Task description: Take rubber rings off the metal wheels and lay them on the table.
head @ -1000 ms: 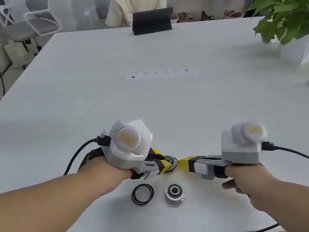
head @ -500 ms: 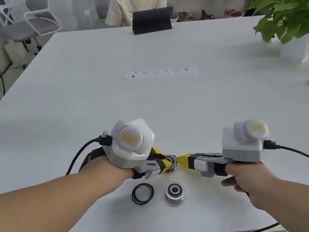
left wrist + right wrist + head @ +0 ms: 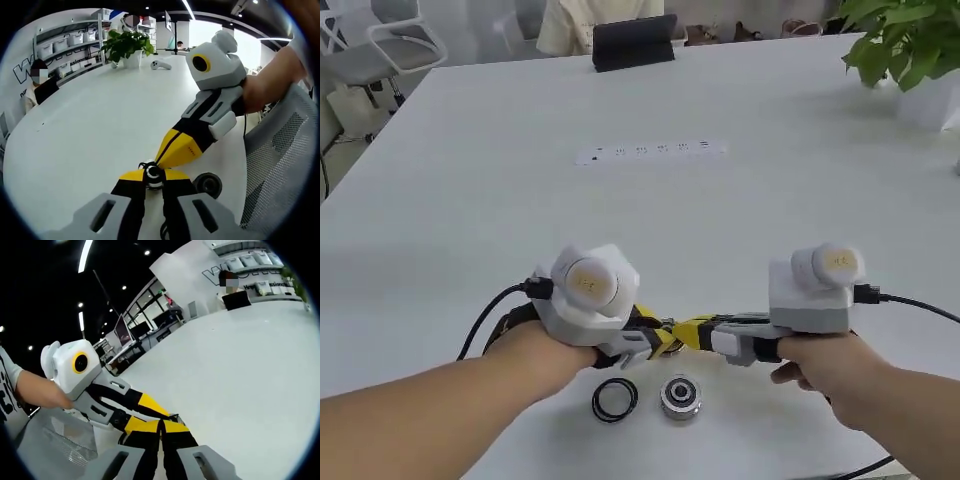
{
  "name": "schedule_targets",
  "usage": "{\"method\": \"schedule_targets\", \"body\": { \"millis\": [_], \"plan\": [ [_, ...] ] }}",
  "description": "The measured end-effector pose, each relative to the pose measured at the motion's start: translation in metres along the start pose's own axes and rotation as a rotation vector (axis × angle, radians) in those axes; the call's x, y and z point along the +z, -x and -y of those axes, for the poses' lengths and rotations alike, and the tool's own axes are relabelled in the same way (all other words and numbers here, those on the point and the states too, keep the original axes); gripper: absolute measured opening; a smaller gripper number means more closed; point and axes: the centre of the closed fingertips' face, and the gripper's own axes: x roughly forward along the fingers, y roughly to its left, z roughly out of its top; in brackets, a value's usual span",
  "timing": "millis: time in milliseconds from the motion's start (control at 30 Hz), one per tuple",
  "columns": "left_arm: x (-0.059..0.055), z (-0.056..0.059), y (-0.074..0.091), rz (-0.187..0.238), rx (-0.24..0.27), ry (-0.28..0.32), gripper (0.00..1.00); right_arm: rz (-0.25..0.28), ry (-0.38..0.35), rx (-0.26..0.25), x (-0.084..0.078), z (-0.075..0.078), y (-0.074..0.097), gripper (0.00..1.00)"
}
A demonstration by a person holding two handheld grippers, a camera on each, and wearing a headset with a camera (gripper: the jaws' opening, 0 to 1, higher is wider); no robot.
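My left gripper [image 3: 152, 176] is clamped narrow on a wheel [image 3: 151, 169], which sits upright between its two yellow tips. My right gripper [image 3: 161, 423] points straight at it from the opposite side. Its jaws are pressed together and its tip meets the wheel at the left gripper's nose. I cannot tell whether it pinches any rubber there, since the spot is too small and dark in its own view.

Both tools hang low over the near edge of the white table [image 3: 620, 220], which runs far ahead of them. A leafy plant [image 3: 900, 40] stands well beyond and outside the right gripper, at the far corner. A white power strip [image 3: 652, 152] lies flat well ahead of both tips, about midway between them.

Just below the meeting tips, towards me, a second wheel [image 3: 680, 395] rests on the table. A black rubber ring [image 3: 614, 400] lies flat just beside it, on the left gripper's side and apart from it.
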Motion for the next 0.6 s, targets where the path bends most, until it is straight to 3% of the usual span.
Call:
{"method": "schedule_targets", "body": {
  "millis": [67, 133, 467, 600],
  "plan": [
    [-0.0001, 0.0, 0.0001, 0.003, 0.0, 0.001, 0.07, -0.018, 0.02, -0.012, -0.0026, 0.0038, 0.0021, 0.0],
    [0.0, 0.0, 0.0002, 0.003, 0.0, 0.001, 0.07, -0.007, -0.017, -0.001, -0.003, 0.0028, 0.0032, 0.0],
    [0.0, 0.0007, 0.0004, 0.005, -0.003, 0.002, 0.07, 0.022, -0.069, 0.062, -0.0035, -0.0024, 0.0097, 0.0],
    [0.0002, 0.0008, 0.0003, 0.003, -0.006, 0.001, 0.07, 0.031, -0.064, 0.04, -0.0019, 0.0025, 0.0091, 0.0]
  ]
}}
